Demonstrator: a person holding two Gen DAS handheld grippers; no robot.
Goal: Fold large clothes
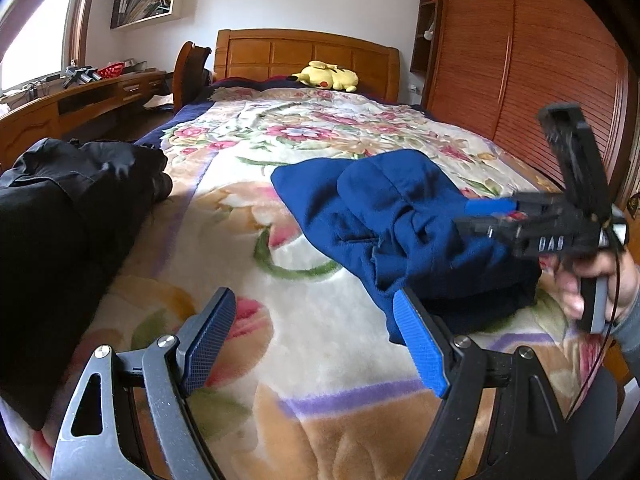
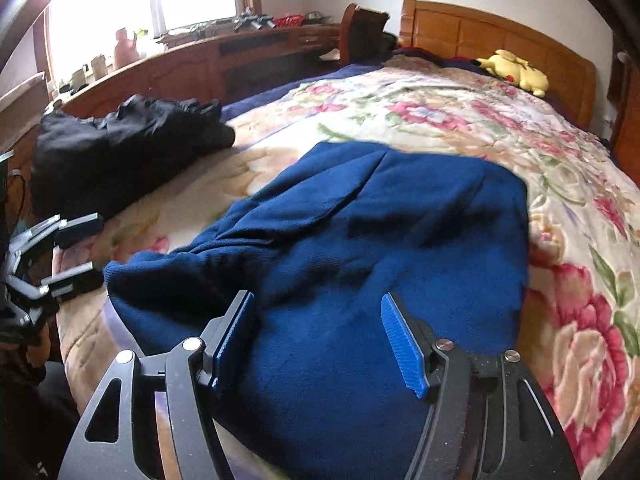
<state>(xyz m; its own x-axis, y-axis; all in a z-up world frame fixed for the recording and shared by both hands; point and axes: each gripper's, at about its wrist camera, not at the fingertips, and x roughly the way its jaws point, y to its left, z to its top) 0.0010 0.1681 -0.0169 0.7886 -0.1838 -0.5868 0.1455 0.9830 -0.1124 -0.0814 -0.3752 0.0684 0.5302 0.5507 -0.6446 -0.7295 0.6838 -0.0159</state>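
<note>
A navy blue garment (image 1: 404, 224) lies bunched and partly folded on the floral blanket (image 1: 312, 360); it fills the middle of the right wrist view (image 2: 360, 260). My left gripper (image 1: 312, 320) is open and empty above the blanket, just left of the garment's near edge. My right gripper (image 2: 318, 332) is open and empty, hovering over the garment's near part; it also shows in the left wrist view (image 1: 488, 216) above the garment's right side. The left gripper shows at the left edge of the right wrist view (image 2: 78, 248), open.
A black garment (image 1: 68, 216) lies heaped on the bed's left side (image 2: 120, 152). A yellow plush toy (image 1: 328, 76) rests by the wooden headboard (image 1: 304, 56). A wooden desk (image 1: 80, 100) runs along the left; a wooden wardrobe (image 1: 520, 72) stands on the right.
</note>
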